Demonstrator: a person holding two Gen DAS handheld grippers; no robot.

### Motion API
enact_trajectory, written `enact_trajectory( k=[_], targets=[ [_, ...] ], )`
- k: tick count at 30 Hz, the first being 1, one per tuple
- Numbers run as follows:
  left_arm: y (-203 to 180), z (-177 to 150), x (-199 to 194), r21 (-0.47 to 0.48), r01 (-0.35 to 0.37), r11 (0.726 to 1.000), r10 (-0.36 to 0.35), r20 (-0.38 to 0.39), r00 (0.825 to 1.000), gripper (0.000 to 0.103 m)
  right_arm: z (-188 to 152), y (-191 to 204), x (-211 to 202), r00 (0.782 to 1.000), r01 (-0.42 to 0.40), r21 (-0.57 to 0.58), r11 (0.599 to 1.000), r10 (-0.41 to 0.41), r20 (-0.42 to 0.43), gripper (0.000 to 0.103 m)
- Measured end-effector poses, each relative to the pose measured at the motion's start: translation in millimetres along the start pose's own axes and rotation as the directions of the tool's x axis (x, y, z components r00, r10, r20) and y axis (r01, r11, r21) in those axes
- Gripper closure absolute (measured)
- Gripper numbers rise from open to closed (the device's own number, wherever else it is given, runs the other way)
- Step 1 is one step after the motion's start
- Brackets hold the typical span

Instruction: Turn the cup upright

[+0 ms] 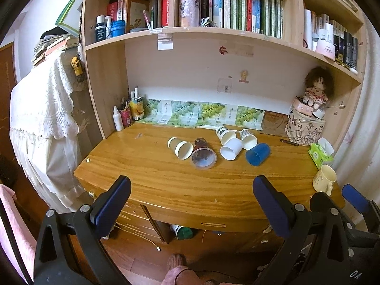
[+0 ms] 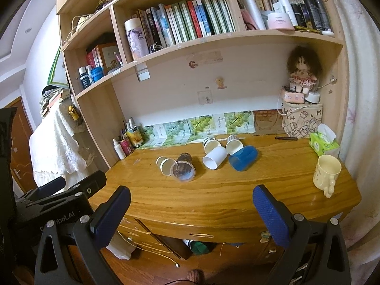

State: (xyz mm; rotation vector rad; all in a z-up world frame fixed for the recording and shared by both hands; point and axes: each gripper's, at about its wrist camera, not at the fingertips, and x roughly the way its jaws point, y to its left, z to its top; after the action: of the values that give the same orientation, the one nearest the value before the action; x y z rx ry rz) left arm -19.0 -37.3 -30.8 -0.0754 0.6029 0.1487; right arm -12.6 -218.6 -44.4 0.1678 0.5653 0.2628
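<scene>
Left tongs (image 1: 191,205) and right tongs (image 2: 191,207), both spread apart and holding nothing, hover before the front edge of the wooden surface (image 2: 213,197). Mid-surface, six cups lie tipped: cream paper cup (image 2: 164,163), clear printed plastic cup (image 2: 183,167), striped paper cup (image 2: 210,144), white plastic cup (image 2: 214,157), patterned paper cup (image 2: 234,143), blue plastic cup (image 2: 243,158). A cream mug (image 2: 326,171) stands upright near the right edge.

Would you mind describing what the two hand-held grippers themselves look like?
Both match. The left hand-held gripper and right hand-held gripper each have a black plastic frame with triangular cut-outs and silver screw heads, carrying two flat fingers with blue textured pads. White lettering shows on the bodies, only partly legible. No cables or sleeves are visible.
</scene>
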Motion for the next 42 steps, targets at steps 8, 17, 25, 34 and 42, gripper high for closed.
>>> enact_trajectory(
  k=[8, 17, 25, 34, 42],
  targets=[
    [5.3, 4.7, 28.3, -0.012, 0.028, 1.0, -0.029, -0.07, 0.997, 0.0, 4.7, 1.5, 24.7, 0.999, 0.02, 0.002, 1.0, -0.02, -0.045, 0.0],
    [24.8, 25.7, 80.9, -0.031, 0.068, 0.997, -0.072, -0.159, 0.985, 0.0, 19.6, 11.7, 74.0, 0.994, 0.032, 0.026, 0.999, -0.029, -0.109, 0.0],
    [49.2, 56.2, 135.2, -0.013, 0.063, 0.998, -0.065, -0.22, 0.973, 0.001, 40.3, 31.0, 135.0, 0.986, 0.016, 0.062, 0.998, -0.006, -0.165, 0.0],
    [74.0, 89.1, 198.9, 0.043, 0.089, 0.995, -0.072, -0.294, 0.953, 0.001, 59.1, 51.0, 200.3, 0.978, 0.014, 0.138, 0.99, 0.015, -0.207, 0.0],
    [94.5, 106.8, 262.0, 0.069, 0.152, 0.986, -0.11, -0.419, 0.901, 0.001, 63.9, 57.1, 251.1, 0.957, 0.016, 0.244, 0.97, 0.056, -0.286, 0.0]
  ],
)
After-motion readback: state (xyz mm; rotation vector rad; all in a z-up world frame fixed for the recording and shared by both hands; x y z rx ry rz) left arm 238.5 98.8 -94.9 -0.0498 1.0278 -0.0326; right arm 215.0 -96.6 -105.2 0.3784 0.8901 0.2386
